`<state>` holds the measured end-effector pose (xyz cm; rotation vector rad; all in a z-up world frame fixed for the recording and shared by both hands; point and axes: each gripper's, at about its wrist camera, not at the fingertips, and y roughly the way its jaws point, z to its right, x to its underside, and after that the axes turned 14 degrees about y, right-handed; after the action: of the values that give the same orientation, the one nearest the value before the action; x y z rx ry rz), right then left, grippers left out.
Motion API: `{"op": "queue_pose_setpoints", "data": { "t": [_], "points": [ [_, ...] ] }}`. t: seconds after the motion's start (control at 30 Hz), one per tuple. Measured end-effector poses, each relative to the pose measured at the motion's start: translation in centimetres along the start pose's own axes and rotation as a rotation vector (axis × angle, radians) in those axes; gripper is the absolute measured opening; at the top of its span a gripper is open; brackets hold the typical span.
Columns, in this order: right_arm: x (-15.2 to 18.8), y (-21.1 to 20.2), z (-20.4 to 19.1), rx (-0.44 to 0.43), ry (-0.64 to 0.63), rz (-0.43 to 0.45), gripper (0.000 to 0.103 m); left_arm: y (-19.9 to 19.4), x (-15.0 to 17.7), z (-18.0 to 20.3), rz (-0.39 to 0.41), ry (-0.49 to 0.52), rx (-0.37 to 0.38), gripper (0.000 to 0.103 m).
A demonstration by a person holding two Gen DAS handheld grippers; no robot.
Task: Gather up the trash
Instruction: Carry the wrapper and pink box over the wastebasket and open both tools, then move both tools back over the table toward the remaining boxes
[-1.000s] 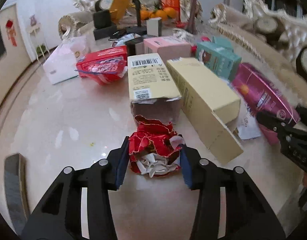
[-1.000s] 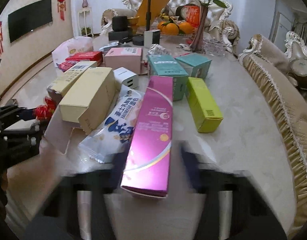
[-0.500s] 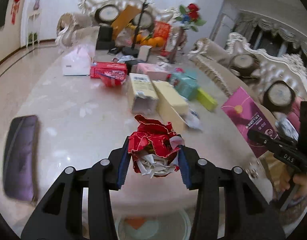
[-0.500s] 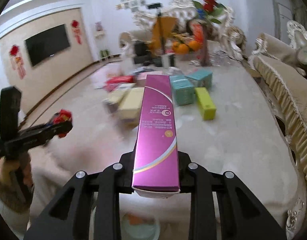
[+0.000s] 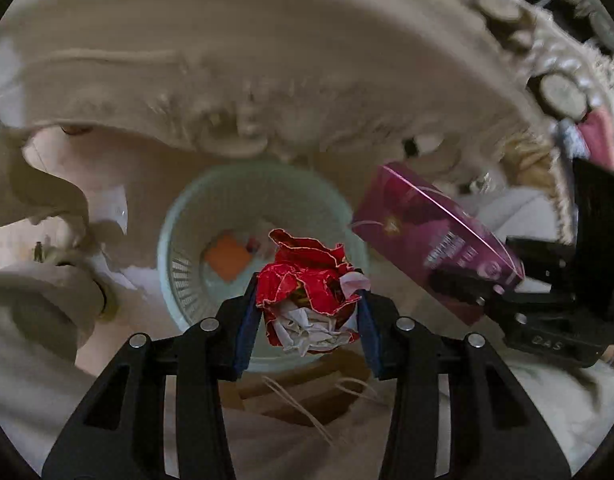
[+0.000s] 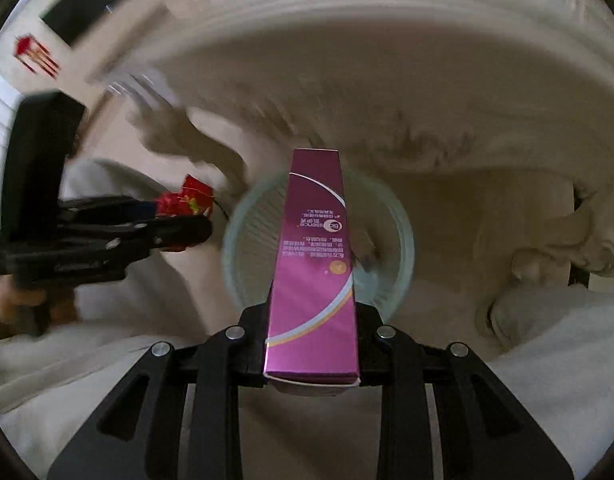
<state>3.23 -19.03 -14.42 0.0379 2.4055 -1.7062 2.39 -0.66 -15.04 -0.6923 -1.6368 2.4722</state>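
My left gripper [image 5: 305, 312] is shut on a crumpled red and white wrapper [image 5: 307, 292] and holds it above a pale green slatted waste basket [image 5: 183, 264] on the floor. My right gripper [image 6: 313, 336] is shut on a long magenta box [image 6: 315, 264] and holds it over the same basket [image 6: 399, 256]. The box also shows in the left wrist view [image 5: 435, 240], to the right of the basket. The left gripper with the wrapper [image 6: 185, 200] shows at the left of the right wrist view.
The carved cream table edge [image 5: 243, 92] arches above the basket. An orange scrap [image 5: 227, 258] lies inside the basket. A brown paper bag with string handles [image 5: 307, 396] lies near the basket. A carved table leg [image 6: 563, 248] stands to the right.
Both grippers have swung down from over the tabletop to below its edge, carrying the wrapper and the magenta box over the waste basket. Both stay shut.
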Motion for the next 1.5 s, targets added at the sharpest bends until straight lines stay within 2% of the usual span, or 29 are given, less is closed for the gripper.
{"op": "queue_pose_setpoints", "data": {
  "t": [0.07,0.17,0.23,0.27,0.3,0.33,0.37,0.4,0.57,0.67,0.73,0.77,0.8,0.87,0.93,0.97,1.0,1.1,1.13,1.17,1.27,1.33,1.43,1.5],
  "points": [
    [-0.7,1.8,-0.2,0.041,-0.014,-0.027,0.026,2.3,-0.2,-0.6,-0.061,0.001,-0.016,0.044],
    [-1.4,4.1,-0.3,0.076,-0.022,-0.061,0.026,4.3,-0.4,-1.4,-0.103,-0.022,-0.028,0.047],
    [-1.5,5.0,-0.1,0.080,-0.020,-0.073,0.027,5.2,-0.2,-1.9,-0.135,-0.038,-0.034,0.055],
    [-1.4,5.1,0.1,0.080,-0.019,-0.075,0.028,5.5,0.0,-2.1,-0.158,-0.047,-0.051,0.071],
    [-1.0,5.3,0.3,0.085,-0.021,-0.076,0.035,6.0,0.2,-2.2,-0.179,-0.053,-0.070,0.089],
    [-0.8,5.4,0.5,0.094,-0.017,-0.079,0.045,6.2,0.5,-2.4,-0.185,-0.058,-0.077,0.095],
    [-0.5,5.2,0.7,0.104,-0.014,-0.079,0.074,6.2,0.7,-2.5,-0.168,-0.063,-0.077,0.097],
    [-0.5,5.0,0.8,0.131,-0.008,-0.065,0.079,6.1,0.9,-2.6,-0.156,-0.069,-0.084,0.097],
    [0.3,2.8,2.4,0.103,0.041,-0.024,0.082,4.2,1.4,-3.0,-0.072,-0.096,-0.108,0.097],
    [0.9,-0.3,2.3,0.071,0.041,0.044,0.082,2.1,1.9,-3.0,-0.020,-0.123,-0.104,0.097],
    [1.4,-3.9,1.8,0.045,0.033,0.140,0.082,-0.1,2.2,-2.8,0.026,-0.130,-0.115,0.097],
    [1.3,-4.8,1.3,0.047,0.028,0.184,0.082,-1.7,2.2,-2.6,0.056,-0.127,-0.146,0.097],
    [1.5,-7.6,0.8,0.045,0.007,0.288,0.082,-2.8,2.2,-2.4,0.080,-0.122,-0.173,0.097],
    [1.5,-11.1,0.2,0.038,-0.009,0.429,0.082,-5.9,1.7,-2.0,0.146,-0.101,-0.238,0.097],
    [0.9,-15.4,0.0,0.028,-0.014,0.607,0.085,-8.6,0.6,-2.0,0.207,-0.106,-0.285,0.097],
    [0.3,-16.4,0.1,0.027,-0.011,0.650,0.092,-10.2,-0.3,-2.1,0.252,-0.118,-0.300,0.097],
    [-0.9,-17.6,0.5,0.033,-0.002,0.702,0.096,-11.5,-1.3,-2.4,0.295,-0.125,-0.301,0.097],
    [-6.2,-19.1,2.0,0.087,0.013,0.820,0.096,-14.5,-5.7,-2.9,0.424,-0.113,-0.317,0.097],
    [-7.8,-19.0,2.4,0.091,0.015,0.831,0.096,-15.3,-8.4,-3.2,0.467,-0.090,-0.348,0.097],
    [-10.7,-18.8,3.2,0.096,0.018,0.832,0.096,-15.6,-10.1,-3.5,0.484,-0.081,-0.364,0.097],
    [-17.3,-17.8,5.3,0.103,0.051,0.776,0.096,-15.1,-17.4,-4.9,0.502,-0.073,-0.364,0.097],
    [-19.9,-16.7,5.9,0.110,0.071,0.747,0.096,-13.8,-21.1,-5.5,0.487,-0.063,-0.351,0.097],
    [-21.8,-16.1,6.6,0.159,0.068,0.710,0.096,-11.4,-24.9,-5.7,0.434,-0.036,-0.401,0.097],
    [-22.6,-15.5,7.0,0.161,0.073,0.689,0.096,-10.2,-26.3,-6.2,0.387,-0.026,-0.440,0.097]
  ]
}}
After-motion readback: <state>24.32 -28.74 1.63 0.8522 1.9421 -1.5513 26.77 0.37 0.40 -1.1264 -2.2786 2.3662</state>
